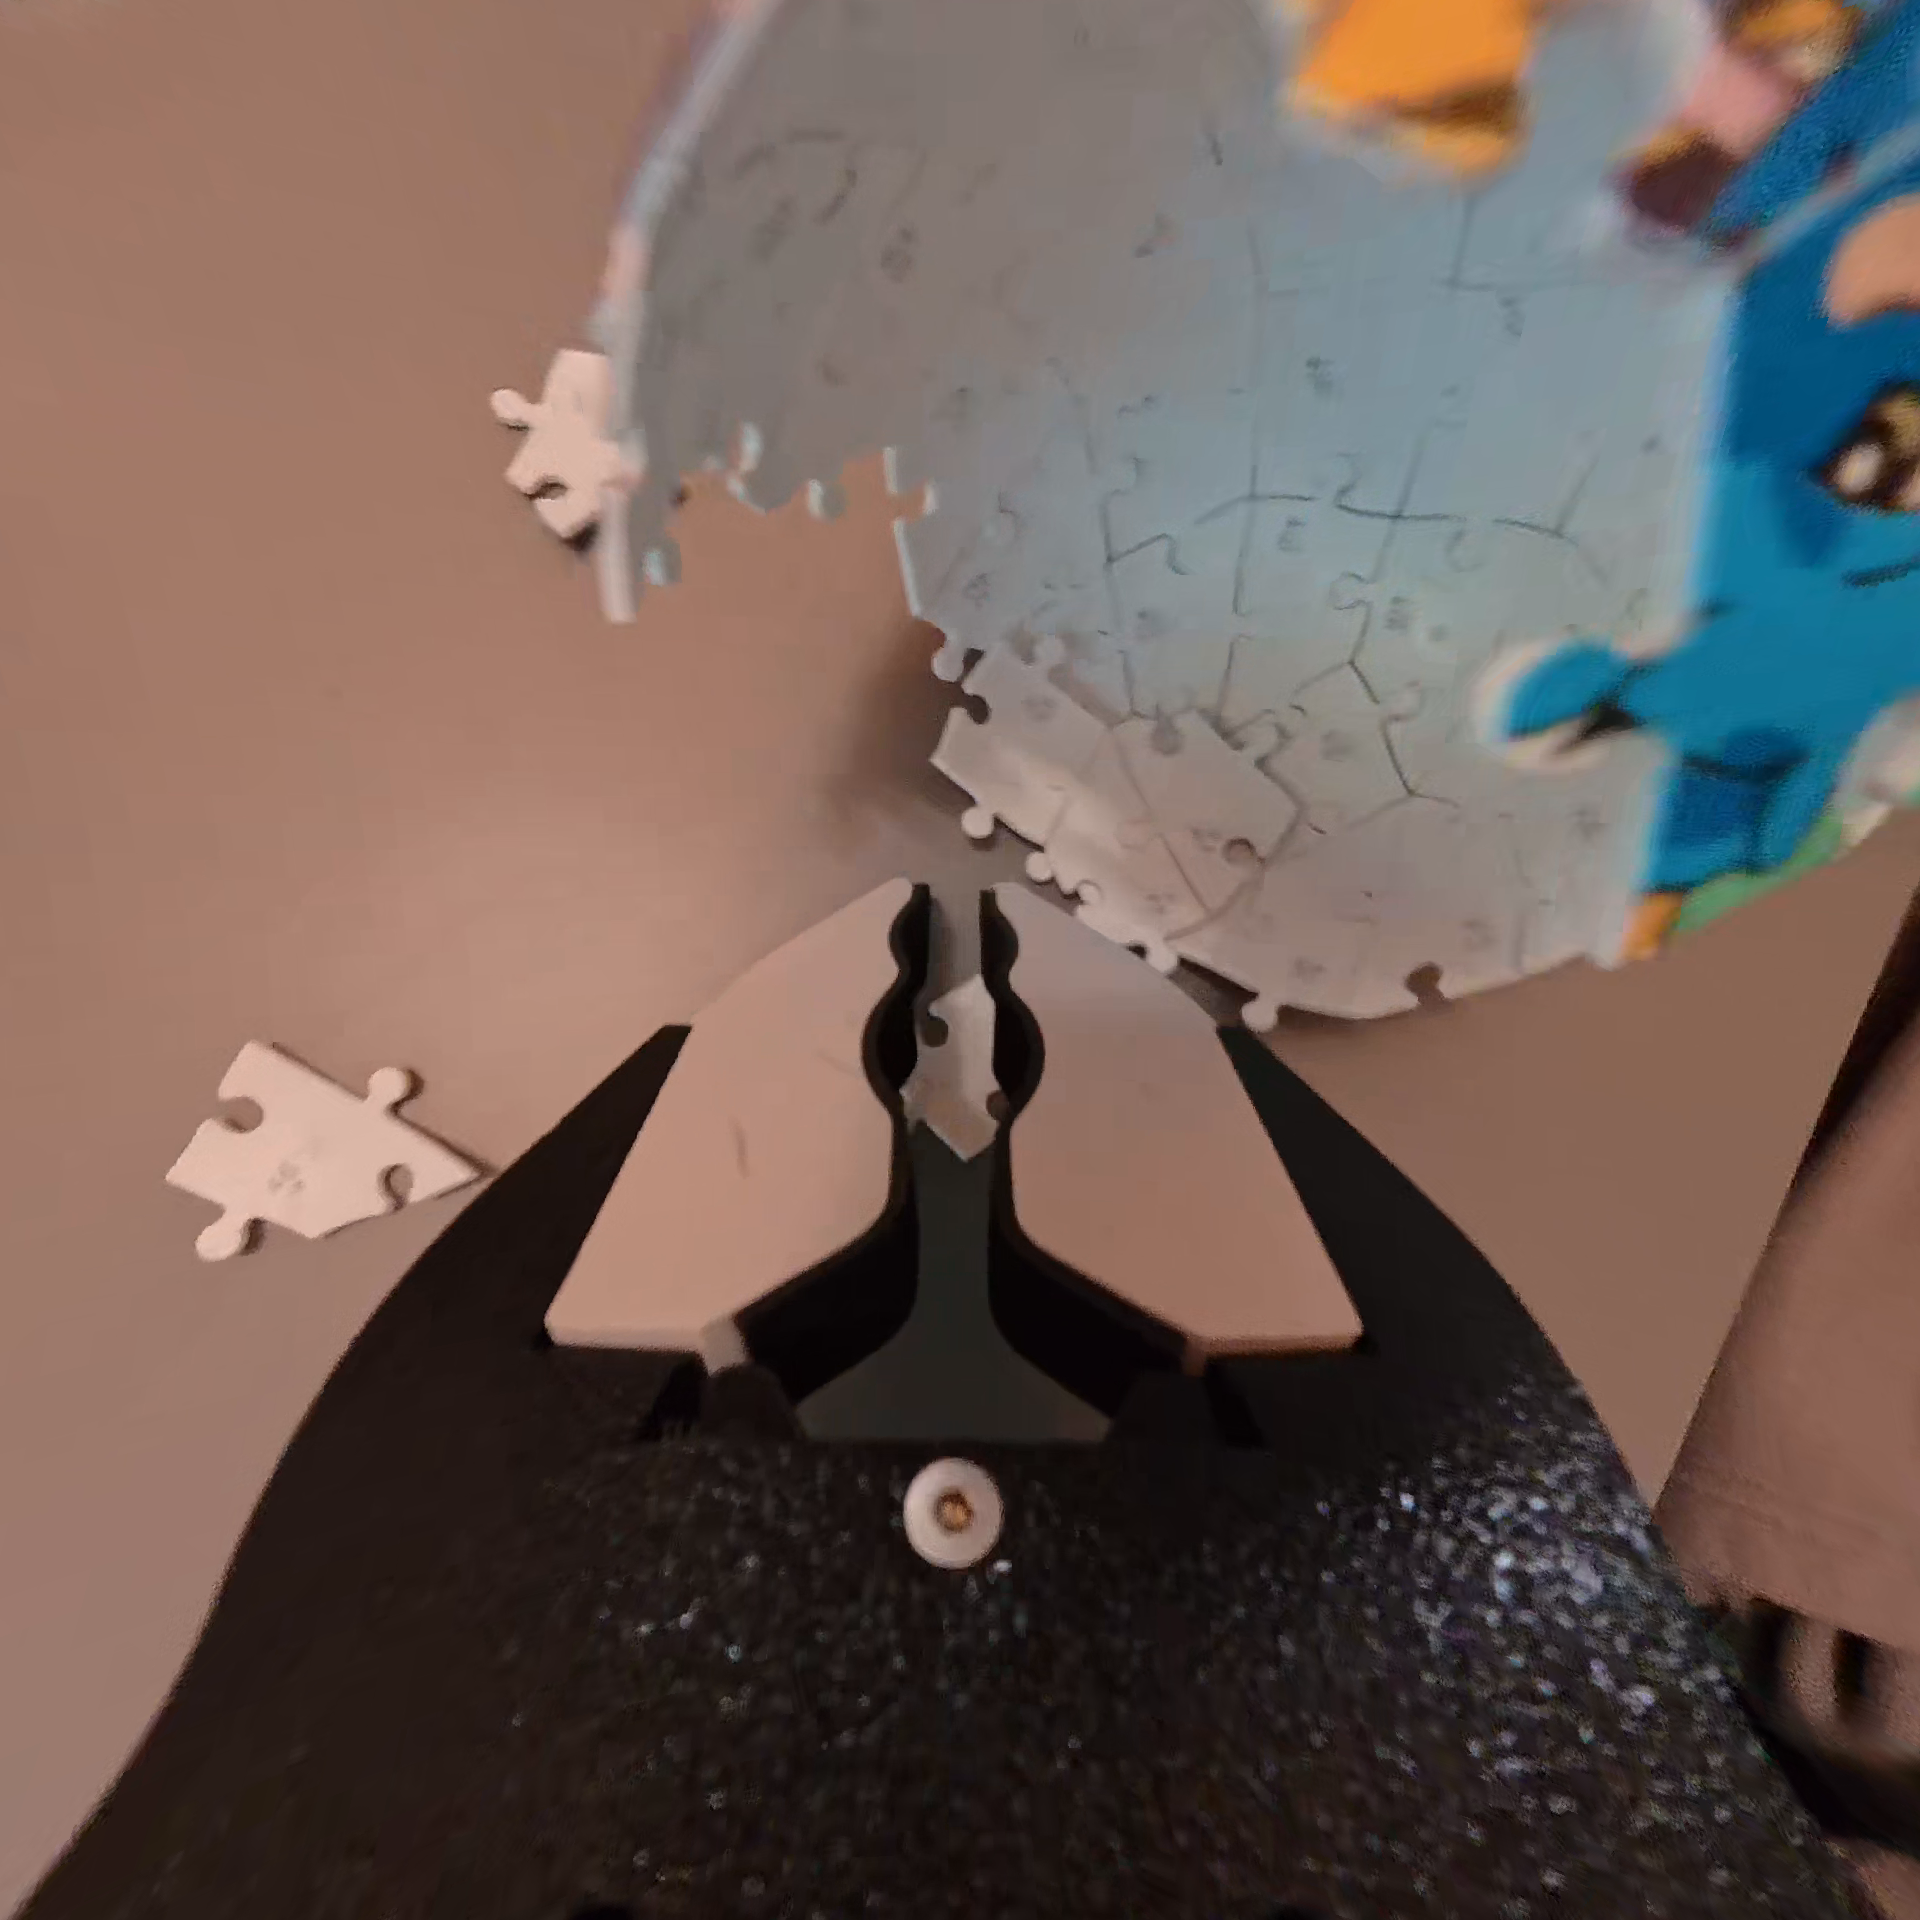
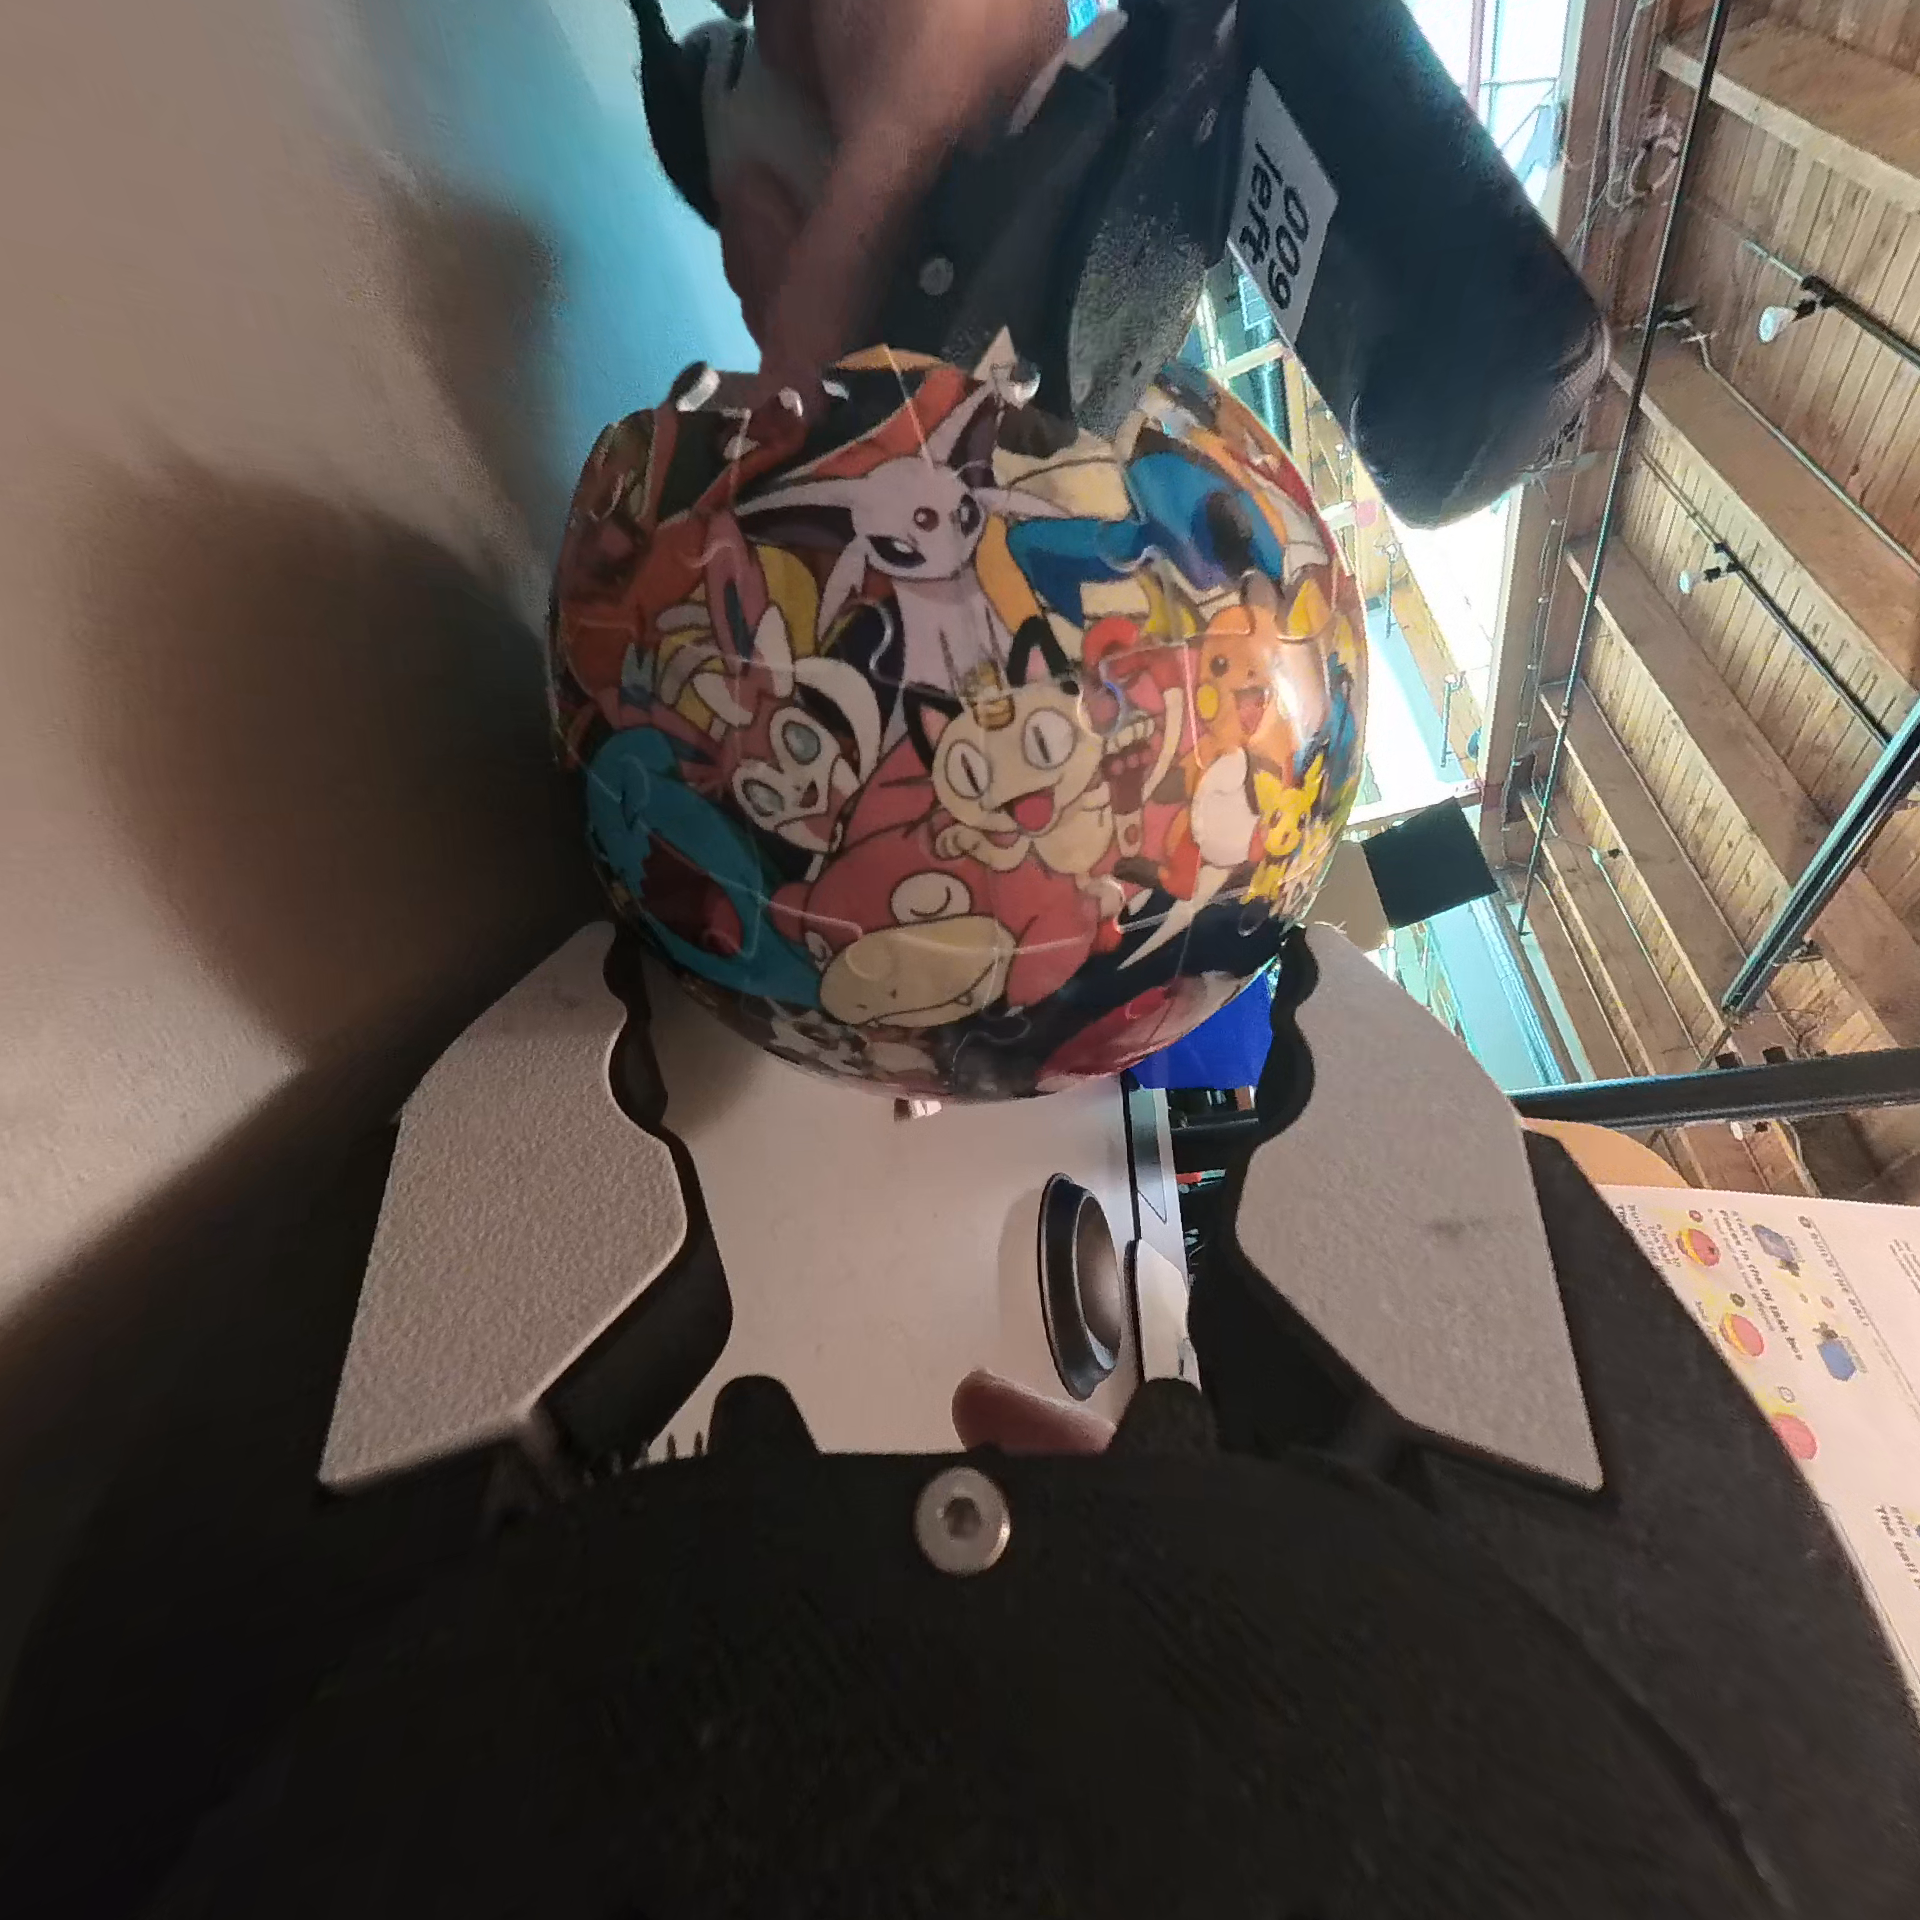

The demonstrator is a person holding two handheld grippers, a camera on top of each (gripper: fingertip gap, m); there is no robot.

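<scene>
A round puzzle ball [image 2: 956,717] printed with colourful cartoon creatures sits between the fingers of my right gripper [image 2: 956,977], which is shut on its lower part. In the left wrist view I see into the ball's open, pale grey inside [image 1: 1247,468], with jagged unfinished edges. My left gripper [image 1: 954,904] is shut on a small white puzzle piece [image 1: 961,1070] and holds it just short of the ball's open rim. In the right wrist view the left gripper [image 2: 1122,281] shows at the ball's top opening, with a person's hand [image 2: 821,208] behind it.
Two loose white puzzle pieces lie on the tan table [image 1: 312,623]: one at the left [image 1: 312,1153], one by the ball's far edge [image 1: 566,442]. A printed sheet [image 2: 1818,1351] lies at the right. A white device with a round black ring [image 2: 1081,1278] is beneath the ball.
</scene>
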